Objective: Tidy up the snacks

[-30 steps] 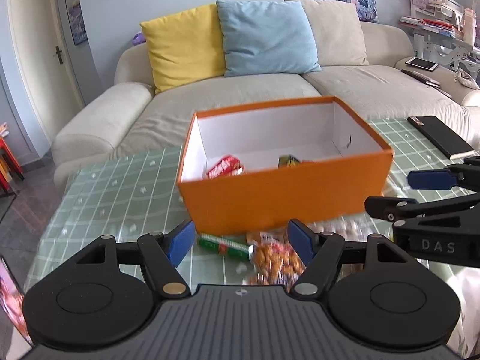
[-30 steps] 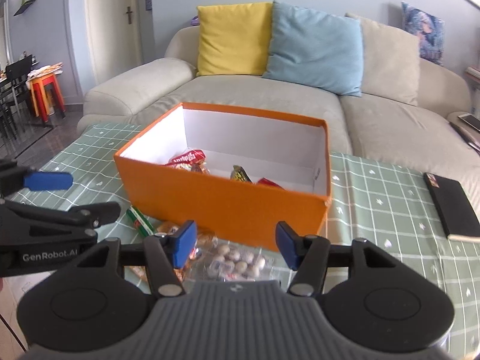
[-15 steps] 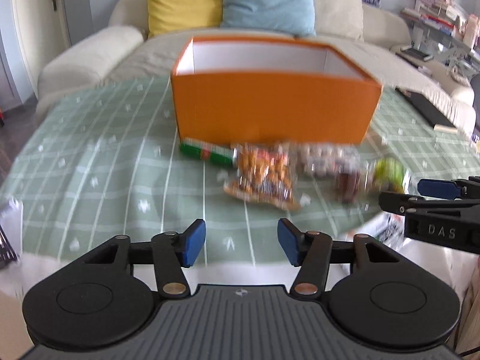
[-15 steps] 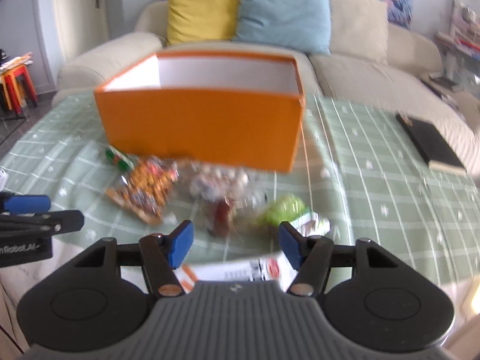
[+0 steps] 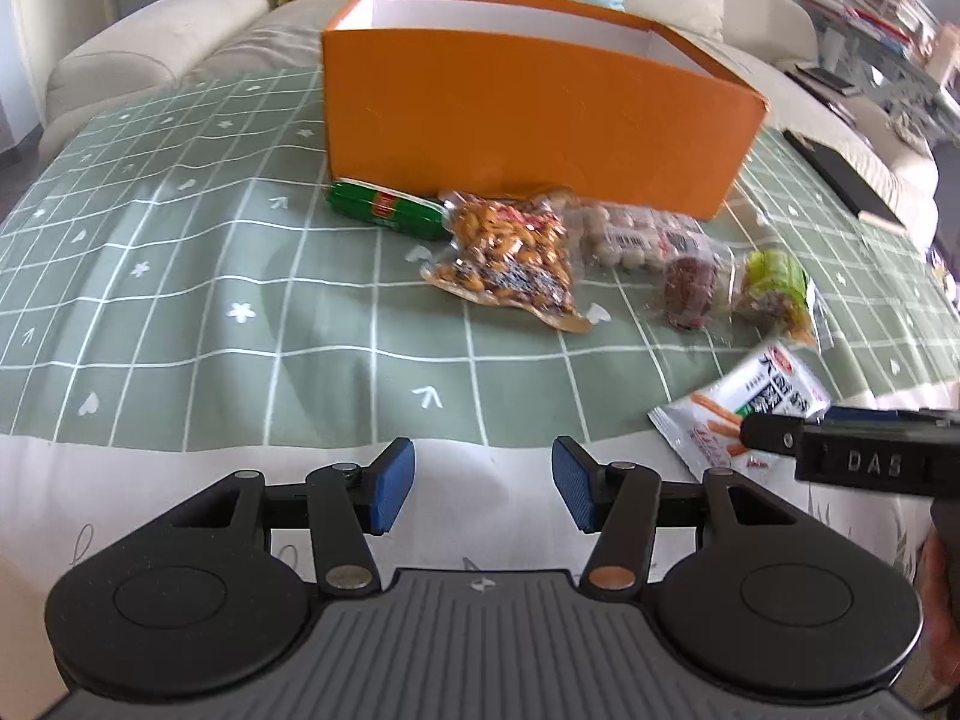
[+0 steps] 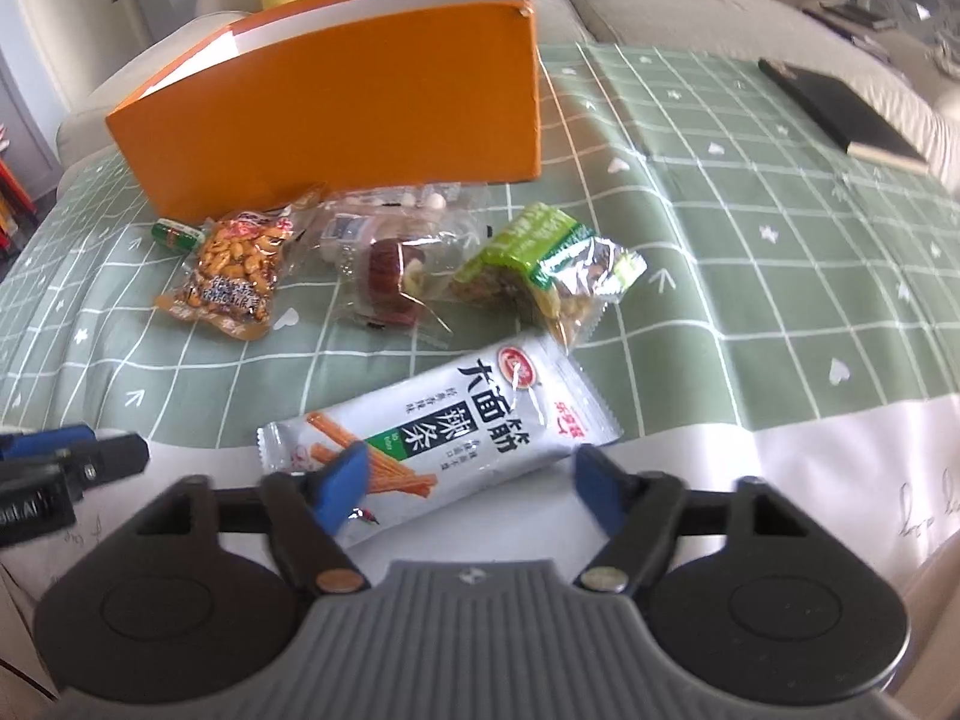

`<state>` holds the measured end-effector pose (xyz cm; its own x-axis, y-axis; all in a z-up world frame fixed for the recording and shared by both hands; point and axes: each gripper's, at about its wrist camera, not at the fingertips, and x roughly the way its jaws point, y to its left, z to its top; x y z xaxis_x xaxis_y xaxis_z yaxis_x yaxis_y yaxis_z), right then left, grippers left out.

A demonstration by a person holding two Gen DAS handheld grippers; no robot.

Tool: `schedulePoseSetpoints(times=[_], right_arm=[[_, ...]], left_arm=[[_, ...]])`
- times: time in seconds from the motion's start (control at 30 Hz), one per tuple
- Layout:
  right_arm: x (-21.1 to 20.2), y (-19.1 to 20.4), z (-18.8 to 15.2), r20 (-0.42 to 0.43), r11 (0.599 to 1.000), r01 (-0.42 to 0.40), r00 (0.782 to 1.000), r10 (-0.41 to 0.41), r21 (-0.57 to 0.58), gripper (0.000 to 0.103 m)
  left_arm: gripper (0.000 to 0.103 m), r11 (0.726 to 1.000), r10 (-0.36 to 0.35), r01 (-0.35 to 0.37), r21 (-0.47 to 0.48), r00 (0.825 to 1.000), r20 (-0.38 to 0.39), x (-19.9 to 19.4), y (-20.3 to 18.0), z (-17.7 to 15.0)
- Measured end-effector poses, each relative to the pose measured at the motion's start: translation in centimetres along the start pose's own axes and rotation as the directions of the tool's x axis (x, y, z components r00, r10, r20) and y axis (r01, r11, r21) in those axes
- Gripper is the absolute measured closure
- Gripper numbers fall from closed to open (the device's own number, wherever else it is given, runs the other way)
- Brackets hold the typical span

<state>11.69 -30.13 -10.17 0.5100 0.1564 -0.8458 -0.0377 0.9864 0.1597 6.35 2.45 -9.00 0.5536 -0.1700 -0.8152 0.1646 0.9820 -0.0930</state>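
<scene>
While the right gripper (image 6: pixel 465 489) hovers over the white snack packet (image 6: pixel 444 441) at the bench's near edge, its fingers are opening around it, pads not yet pressing, probably to straddle its narrow width. The packet's long axis runs diagonally toward the orange box (image 6: pixel 336 102). The left gripper (image 5: pixel 474 483) waits spread, empty.

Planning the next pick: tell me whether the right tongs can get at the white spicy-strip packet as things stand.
Probably yes. The right tongs are opening right over the white packet, which lies flat with nothing on it; the pads aren't pressing it.
</scene>
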Motion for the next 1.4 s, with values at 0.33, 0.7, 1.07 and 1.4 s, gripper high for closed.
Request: schedulePoseSetpoints(times=[0.33,0.7,1.07,1.4], right_arm=[[1.1,1.1,1.4,0.015,0.996,-0.085,0.996,0.085,-0.009,0.025],[2.9,4.9,2.3,0.02,0.987,0.014,1.0,-0.011,-0.162,0.025],[3.1,3.8,2.5,0.023,0.988,0.071,0.997,-0.069,-0.134,0.036],[1.9,4.6,1.6,0.056,0.974,0.038,0.998,-0.026,-0.222,0.051]], left_arm=[[0.04,0.999,0.002,-0.002,0.032,1.0,-0.005,0.7,-0.4,0.0],[0.04,0.999,0.026,-0.025,0.037,1.0,-0.007,1.2,0.0,0.4],[0.04,0.998,0.031,-0.03,0.061,0.999,-0.013,1.6,-0.3,0.4],[0.04,0.997,0.029,-0.029,0.078,1.0,-0.001,1.4,-0.2,1.2]])
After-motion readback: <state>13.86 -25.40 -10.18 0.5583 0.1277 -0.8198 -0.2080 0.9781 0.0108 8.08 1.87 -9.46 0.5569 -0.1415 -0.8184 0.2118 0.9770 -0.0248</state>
